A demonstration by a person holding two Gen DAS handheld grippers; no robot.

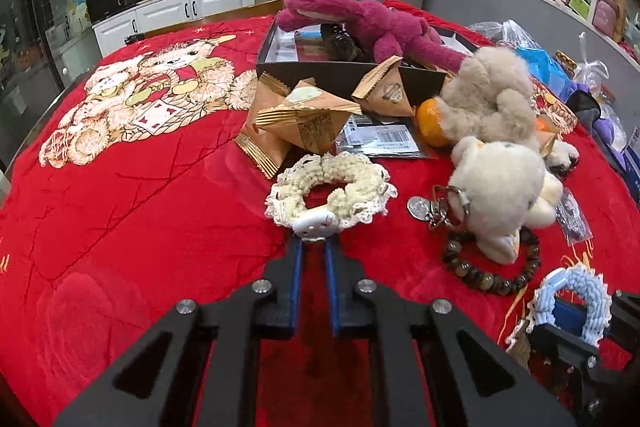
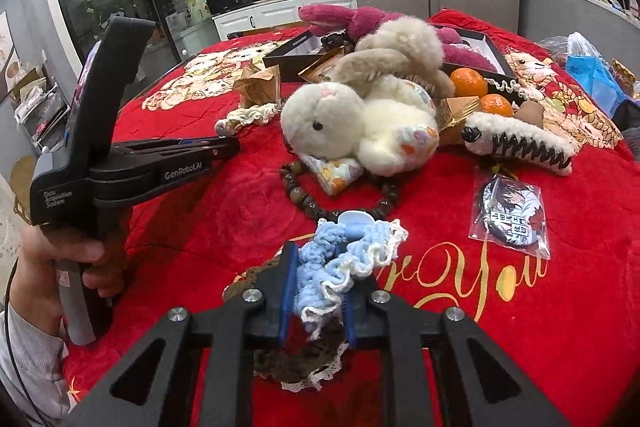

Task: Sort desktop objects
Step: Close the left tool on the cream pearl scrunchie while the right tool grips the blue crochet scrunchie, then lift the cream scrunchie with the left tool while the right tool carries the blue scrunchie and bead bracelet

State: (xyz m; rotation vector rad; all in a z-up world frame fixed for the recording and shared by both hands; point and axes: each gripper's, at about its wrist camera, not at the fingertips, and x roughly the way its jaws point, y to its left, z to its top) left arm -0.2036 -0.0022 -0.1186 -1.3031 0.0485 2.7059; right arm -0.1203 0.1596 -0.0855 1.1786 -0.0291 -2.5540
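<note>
My left gripper is shut on the white charm of a cream lace scrunchie that lies on the red blanket. My right gripper is shut on a blue and white scrunchie, held just above a brown lace scrunchie. The blue scrunchie also shows in the left wrist view. The left gripper appears from the side in the right wrist view, touching the cream scrunchie. A black open box stands behind, with a magenta plush draped over it.
Cream rabbit plush, beige plush, bead bracelet, keyring coin, snack packets, oranges, a fuzzy hair claw and a bagged badge crowd the blanket's middle and right. Plastic bags lie at the right edge.
</note>
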